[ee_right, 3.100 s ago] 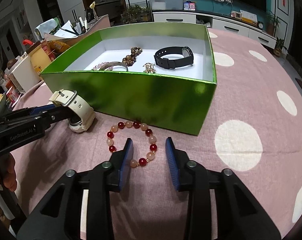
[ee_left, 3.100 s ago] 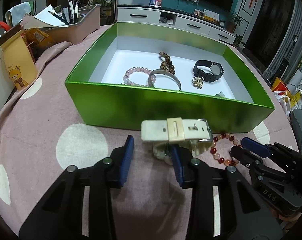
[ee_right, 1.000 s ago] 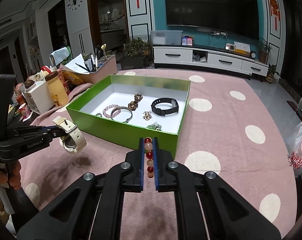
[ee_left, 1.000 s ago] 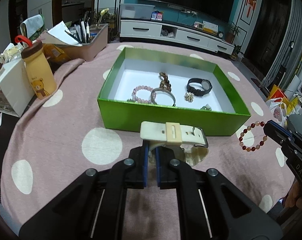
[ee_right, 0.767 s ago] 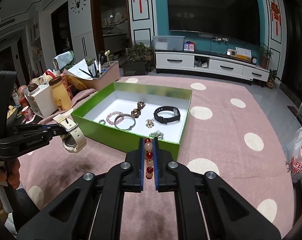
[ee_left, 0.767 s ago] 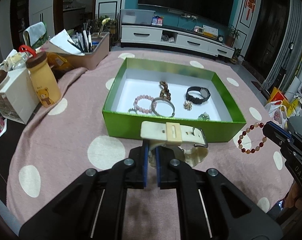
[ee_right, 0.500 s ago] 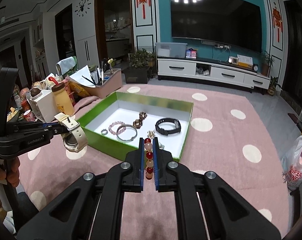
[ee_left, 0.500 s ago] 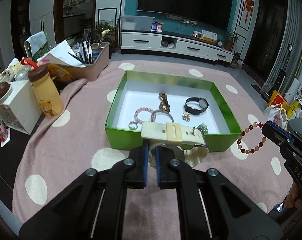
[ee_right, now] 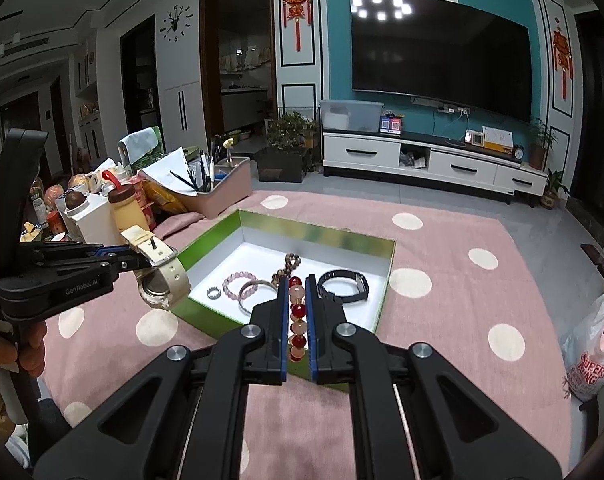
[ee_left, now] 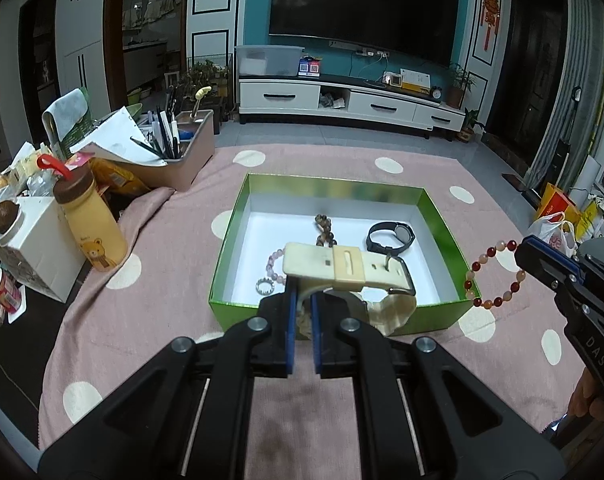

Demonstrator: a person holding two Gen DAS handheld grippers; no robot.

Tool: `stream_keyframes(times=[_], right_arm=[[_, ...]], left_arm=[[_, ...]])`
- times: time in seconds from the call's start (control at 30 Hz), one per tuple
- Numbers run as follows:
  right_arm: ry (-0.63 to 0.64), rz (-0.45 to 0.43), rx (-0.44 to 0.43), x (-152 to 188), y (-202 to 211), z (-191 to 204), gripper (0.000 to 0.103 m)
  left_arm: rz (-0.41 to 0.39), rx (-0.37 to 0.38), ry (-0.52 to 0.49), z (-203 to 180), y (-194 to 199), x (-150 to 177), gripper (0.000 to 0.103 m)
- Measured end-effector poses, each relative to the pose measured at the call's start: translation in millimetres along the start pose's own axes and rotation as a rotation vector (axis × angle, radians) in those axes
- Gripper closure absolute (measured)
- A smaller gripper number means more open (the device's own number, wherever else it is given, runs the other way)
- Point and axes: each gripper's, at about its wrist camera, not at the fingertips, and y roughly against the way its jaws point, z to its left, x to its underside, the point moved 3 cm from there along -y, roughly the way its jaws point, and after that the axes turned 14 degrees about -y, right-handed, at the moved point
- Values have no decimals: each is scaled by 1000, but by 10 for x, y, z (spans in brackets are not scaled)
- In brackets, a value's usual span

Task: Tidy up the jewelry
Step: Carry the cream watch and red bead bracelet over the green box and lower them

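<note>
My left gripper (ee_left: 302,308) is shut on the strap of a cream watch (ee_left: 345,266) and holds it high above the near side of the green box (ee_left: 238,212). It also shows in the right wrist view (ee_right: 164,268). My right gripper (ee_right: 296,308) is shut on a red and peach bead bracelet (ee_right: 296,316), which hangs at the right in the left wrist view (ee_left: 495,272). The box (ee_right: 387,276) holds a black watch (ee_right: 343,282), a pink bead bracelet (ee_right: 238,280), a silver bangle (ee_right: 258,290), a brown bead bracelet (ee_right: 290,262) and a small ring (ee_right: 213,293).
The box sits on a pink cloth with cream dots (ee_left: 170,232). At the left stand a yellow bear bottle (ee_left: 90,222), a white box (ee_left: 38,248) and a pink organizer with pens (ee_left: 178,160). A plastic bag (ee_right: 593,340) lies at the right.
Both grippers closed on their items and lifted them off the cloth. Over the last second they rose higher, so the box looks smaller and farther below.
</note>
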Motion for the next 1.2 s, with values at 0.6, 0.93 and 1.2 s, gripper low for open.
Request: stream_keyframes(times=[0.6,0.93,1.2], right_arm=[[2,-9,-5,-149,-135,-3,96],[-12,-1,-3,-266,-327,-56,96],[-20,7,-1,-257,-431,-118,96]], left_arm=[[-16,-18,-28,74,-217,-311,97],[-13,-24,-43,80,-382,-448,97],[-8,-25,-49,92,-499,-517,97]])
